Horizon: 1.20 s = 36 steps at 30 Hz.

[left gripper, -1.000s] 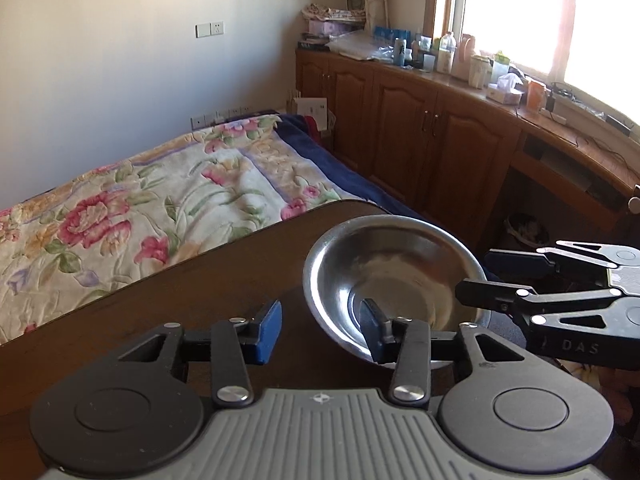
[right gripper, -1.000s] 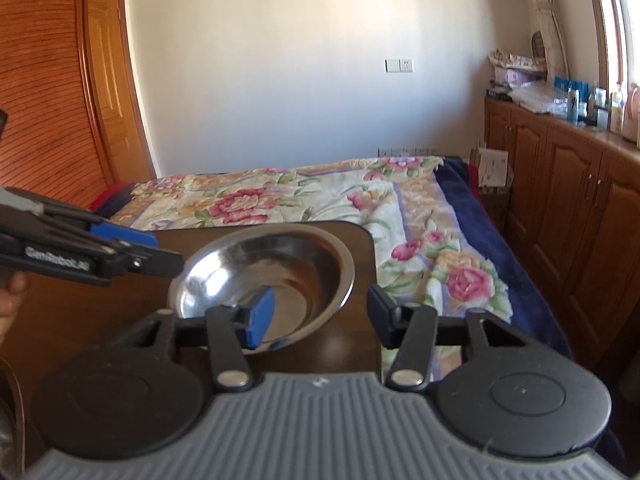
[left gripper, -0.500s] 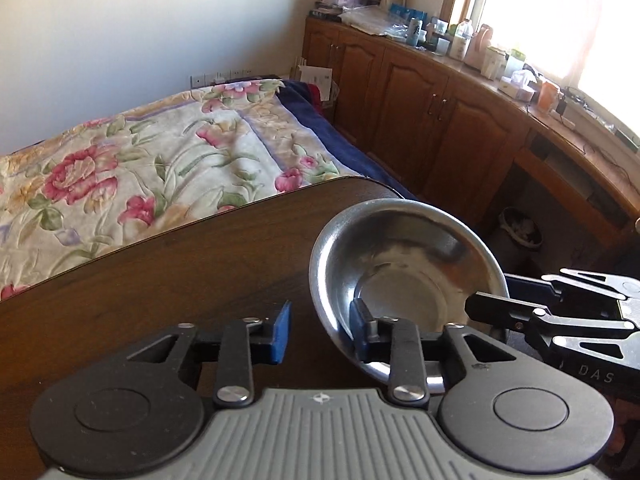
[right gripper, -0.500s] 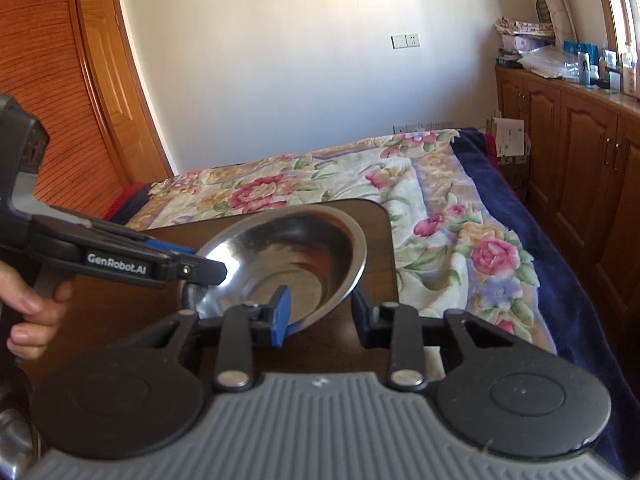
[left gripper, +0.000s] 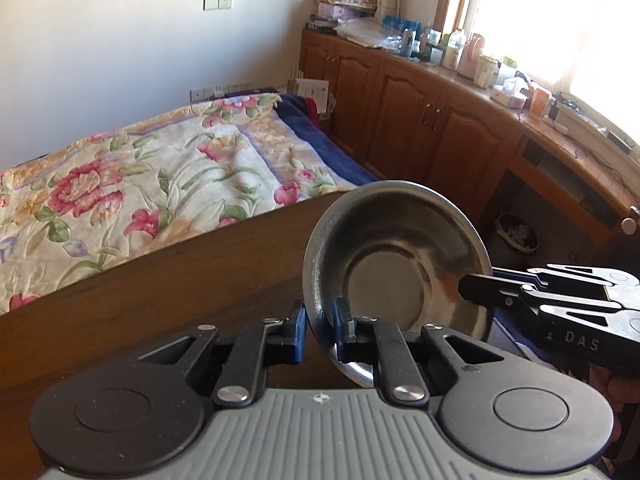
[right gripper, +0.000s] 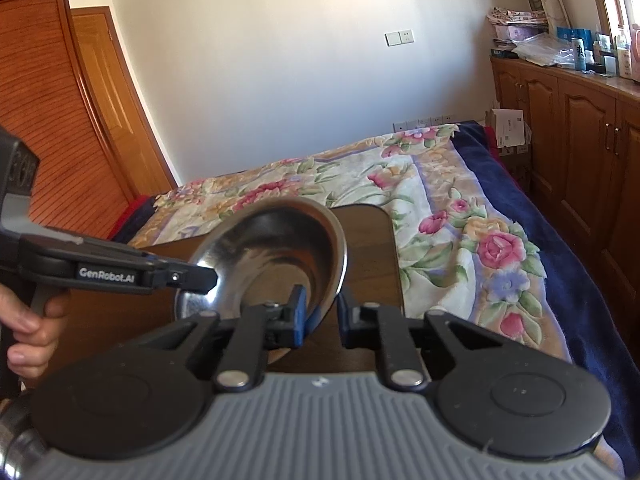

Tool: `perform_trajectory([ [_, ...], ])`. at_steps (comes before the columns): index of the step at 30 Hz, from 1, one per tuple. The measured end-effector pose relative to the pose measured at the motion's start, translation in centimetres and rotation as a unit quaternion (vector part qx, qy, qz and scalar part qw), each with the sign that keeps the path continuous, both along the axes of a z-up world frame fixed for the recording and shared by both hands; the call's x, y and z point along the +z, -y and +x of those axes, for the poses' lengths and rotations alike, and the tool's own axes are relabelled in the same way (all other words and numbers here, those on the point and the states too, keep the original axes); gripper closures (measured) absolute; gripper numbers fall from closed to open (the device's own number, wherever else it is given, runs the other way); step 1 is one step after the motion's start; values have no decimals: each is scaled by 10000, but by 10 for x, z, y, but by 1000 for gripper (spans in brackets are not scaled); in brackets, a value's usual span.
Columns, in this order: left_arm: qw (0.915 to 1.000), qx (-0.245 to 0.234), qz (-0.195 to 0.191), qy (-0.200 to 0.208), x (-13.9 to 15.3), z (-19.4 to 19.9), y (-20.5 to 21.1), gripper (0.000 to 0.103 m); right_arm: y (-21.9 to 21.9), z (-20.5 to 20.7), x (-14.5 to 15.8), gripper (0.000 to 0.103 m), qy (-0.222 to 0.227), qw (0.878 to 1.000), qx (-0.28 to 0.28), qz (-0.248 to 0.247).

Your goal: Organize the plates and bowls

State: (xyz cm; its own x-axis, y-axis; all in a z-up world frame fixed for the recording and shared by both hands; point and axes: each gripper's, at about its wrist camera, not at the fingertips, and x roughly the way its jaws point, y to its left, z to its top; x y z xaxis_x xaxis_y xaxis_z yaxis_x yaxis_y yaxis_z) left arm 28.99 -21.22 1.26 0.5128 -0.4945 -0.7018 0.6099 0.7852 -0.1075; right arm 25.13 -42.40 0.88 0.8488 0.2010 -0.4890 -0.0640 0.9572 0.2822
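Steel bowl is being held off the dark wooden table, tipped up on edge so its hollow faces the left wrist camera.

Left gripper: fingers are pinching the bowl's near-left rim, one pad outside the wall, one inside. The grip sits low on the rim, right in front of the tool.

Right gripper: fingers are straddling the opposite rim, blue pad inside the bowl, black pad outside. A slight gap seems to remain on the outer side; I cannot tell whether it is truly clamping or just closing in. In the left view its tips are reaching the bowl's right rim.

Judgement: two grips on opposite rims are likely steadying a slippery, shallow bowl, or one tool is passing it to the other. The tilt probably comes from the thin rim pivoting between the pads.

Bed is lying beyond the table's far edge.
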Motion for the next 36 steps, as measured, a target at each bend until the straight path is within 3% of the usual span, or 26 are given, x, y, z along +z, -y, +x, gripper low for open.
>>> perform_trajectory([
  [13, 9992, -85, -150, 367, 37, -40, -23, 88, -11, -23, 32, 90, 300, 9994, -40, -143],
  [36, 9977, -9, -370, 568, 50, -107, -92, 89, -51, -64, 57, 93, 502, 9974, 267, -447],
])
